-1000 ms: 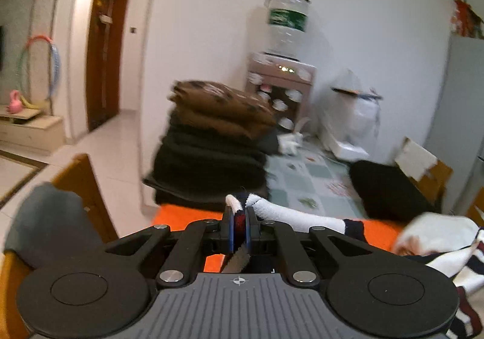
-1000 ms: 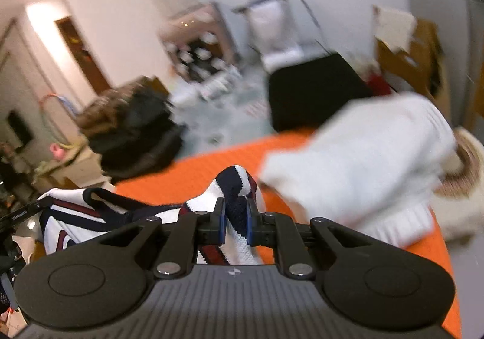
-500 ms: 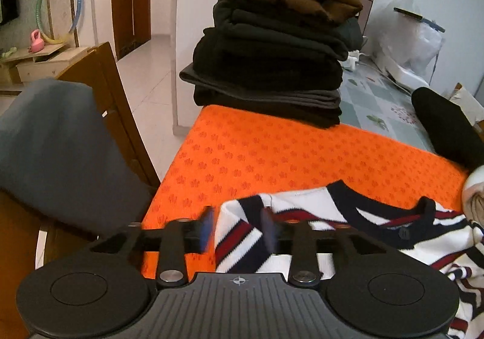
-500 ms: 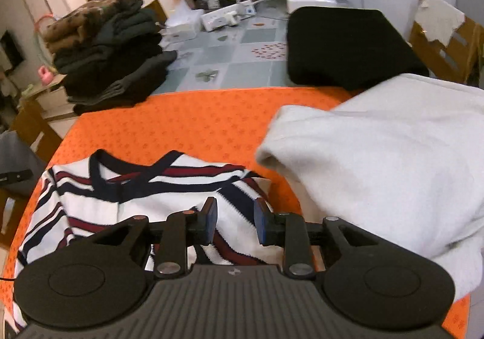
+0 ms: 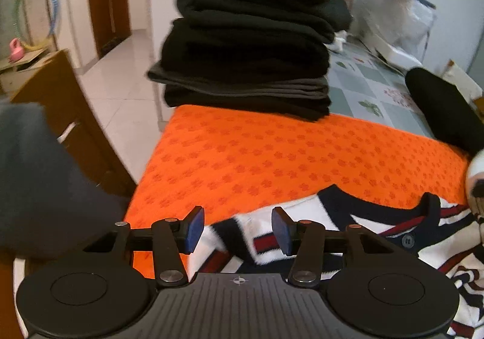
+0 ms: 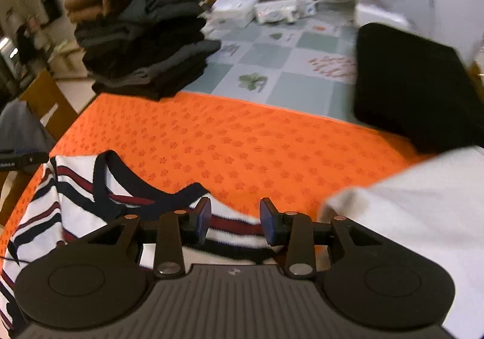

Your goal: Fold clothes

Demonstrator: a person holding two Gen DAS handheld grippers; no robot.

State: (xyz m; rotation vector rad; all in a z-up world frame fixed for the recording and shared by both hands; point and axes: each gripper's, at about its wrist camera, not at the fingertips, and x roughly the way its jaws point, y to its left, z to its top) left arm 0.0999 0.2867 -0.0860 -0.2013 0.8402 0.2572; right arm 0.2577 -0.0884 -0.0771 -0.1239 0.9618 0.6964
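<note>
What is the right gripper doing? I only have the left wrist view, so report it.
Observer: The right gripper is open, with its jaws apart over the edge of the striped sweater near the collar.
Operator: Tell me what lies to the right of that sweater.
Observer: A white garment lies in a loose heap on the orange cloth, close beside the sweater.
Operator: Check the far end of the table.
Observer: A white power strip with a cable sits at the far edge of the checked tablecloth.
</note>
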